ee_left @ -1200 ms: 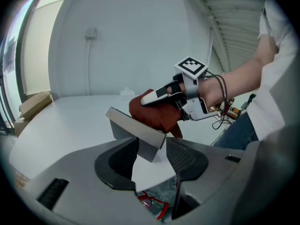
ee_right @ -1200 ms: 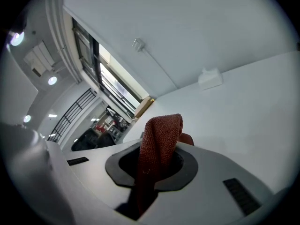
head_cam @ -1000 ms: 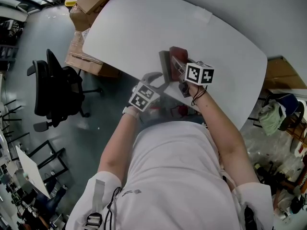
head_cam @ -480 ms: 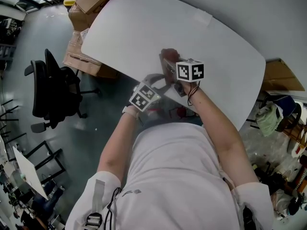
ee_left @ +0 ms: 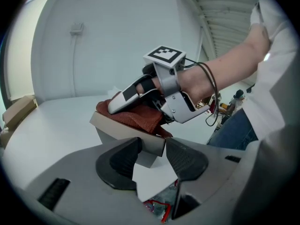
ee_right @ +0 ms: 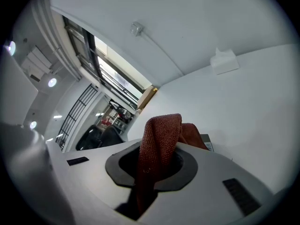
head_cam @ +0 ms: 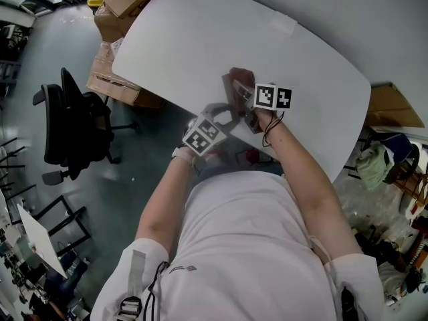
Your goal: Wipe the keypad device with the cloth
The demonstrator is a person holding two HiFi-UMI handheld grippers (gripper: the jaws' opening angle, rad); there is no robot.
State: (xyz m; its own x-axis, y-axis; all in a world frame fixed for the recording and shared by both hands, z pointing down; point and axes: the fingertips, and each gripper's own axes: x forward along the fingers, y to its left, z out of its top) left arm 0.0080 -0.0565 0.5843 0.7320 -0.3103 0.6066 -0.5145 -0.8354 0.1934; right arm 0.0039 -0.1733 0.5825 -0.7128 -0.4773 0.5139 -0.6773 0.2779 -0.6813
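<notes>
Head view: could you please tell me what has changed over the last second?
The right tongs, shut on the cloth, swept left across the device, then came partway back to the right, dragging the cloth along. The left tongs stayed clamped on a corner of the device, and the device did not visibly shift on the table.

Open table point(head_cam: 194, 39) beyond keypad device point(ee_left: 124, 128); small box point(head_cam: 282, 24) far
</notes>
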